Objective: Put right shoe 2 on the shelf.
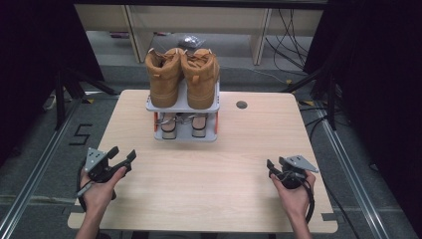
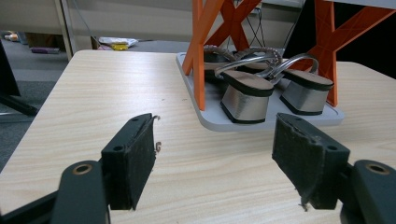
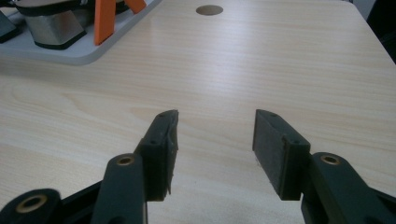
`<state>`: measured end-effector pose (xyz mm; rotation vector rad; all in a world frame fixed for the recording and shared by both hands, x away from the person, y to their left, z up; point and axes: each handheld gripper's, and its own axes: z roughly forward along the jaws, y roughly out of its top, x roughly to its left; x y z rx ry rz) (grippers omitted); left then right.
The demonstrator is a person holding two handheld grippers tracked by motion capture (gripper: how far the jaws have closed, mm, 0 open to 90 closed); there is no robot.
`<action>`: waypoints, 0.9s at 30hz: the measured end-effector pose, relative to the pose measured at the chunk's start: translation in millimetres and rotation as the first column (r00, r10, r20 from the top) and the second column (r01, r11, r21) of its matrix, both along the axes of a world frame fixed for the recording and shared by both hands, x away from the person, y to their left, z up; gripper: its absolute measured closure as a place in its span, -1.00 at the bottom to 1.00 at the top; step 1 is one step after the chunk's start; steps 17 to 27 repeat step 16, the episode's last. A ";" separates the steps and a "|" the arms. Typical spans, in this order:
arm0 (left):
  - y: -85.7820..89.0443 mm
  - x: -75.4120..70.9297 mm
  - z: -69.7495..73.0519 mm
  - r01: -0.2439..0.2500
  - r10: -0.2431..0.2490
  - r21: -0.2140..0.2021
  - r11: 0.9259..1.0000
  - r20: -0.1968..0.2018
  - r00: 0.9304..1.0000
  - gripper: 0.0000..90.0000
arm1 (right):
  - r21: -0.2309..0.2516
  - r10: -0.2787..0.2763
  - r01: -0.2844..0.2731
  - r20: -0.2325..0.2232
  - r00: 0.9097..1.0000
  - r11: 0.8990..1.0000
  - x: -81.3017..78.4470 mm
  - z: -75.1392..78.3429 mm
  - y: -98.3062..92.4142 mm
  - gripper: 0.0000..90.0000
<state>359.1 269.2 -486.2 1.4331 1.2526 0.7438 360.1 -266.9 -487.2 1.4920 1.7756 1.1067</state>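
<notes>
Both grippers rest low over the near part of the bench, and neither has hold of anything. Left gripper (image 1: 121, 158), near the near left corner, has its jaws well apart with only bare wood between them, and it looks toward the shoe rack (image 1: 183, 105). Right gripper (image 3: 212, 135), near the near right corner, also has its jaws apart and nothing between them.

That rack stands at the middle of the far edge. On its top shelf sits a pair of tan boots (image 1: 182, 77), touching each other, heels toward the person. On the lower tray stands a pair of sandals (image 2: 261, 88) with silver block heels and thin straps.

I judge the sandals light and stiff at the heel, but the metallic sides may be slippery; the heel block is the best place to grip. The boots look heavier and soft at the collar, so the firm heel part is safer.
</notes>
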 end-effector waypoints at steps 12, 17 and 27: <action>-4.2 -3.7 -7.5 -0.008 0.008 -0.014 1.000 0.011 1.000 -0.35 | 0.000 0.019 -0.019 0.028 0.999 1.000 1.0 -0.8 2.6 0.07; -5.0 -4.1 -7.5 -0.006 0.006 -0.015 1.000 0.015 1.000 -0.35 | 0.008 0.000 0.000 0.016 1.000 1.000 -0.4 -1.0 2.5 0.07; -5.0 -4.1 -7.5 -0.006 0.006 -0.015 1.000 0.015 1.000 -0.35 | 0.008 0.000 0.000 0.016 1.000 1.000 -0.4 -1.0 2.5 0.07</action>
